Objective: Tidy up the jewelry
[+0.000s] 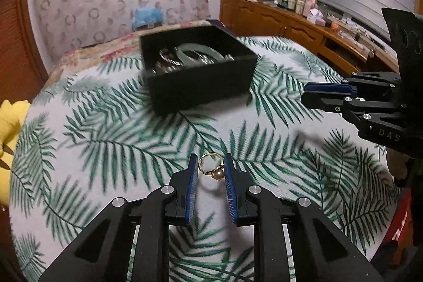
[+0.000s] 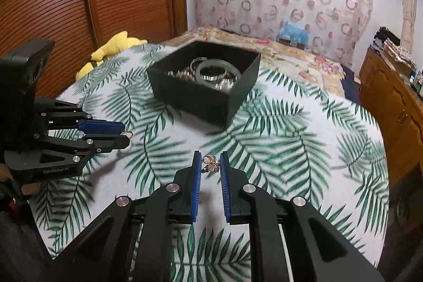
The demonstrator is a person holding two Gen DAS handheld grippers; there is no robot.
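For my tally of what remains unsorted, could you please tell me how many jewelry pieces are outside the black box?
2: a gold pearl ring between the left gripper's fingers, and a floral piece between the right gripper's fingers.

Few markings can be read; in the left wrist view, the letters "DAS" stand in pale print on the black body of the right hand-held gripper [image 1: 308, 97], behind its fingers, the rest of the word cut off at the picture's edge; in the right wrist view, "GenRobot.AI" stands in small pale print on the lower black body of the left hand-held gripper [image 2: 125, 135], well behind its fingertips.
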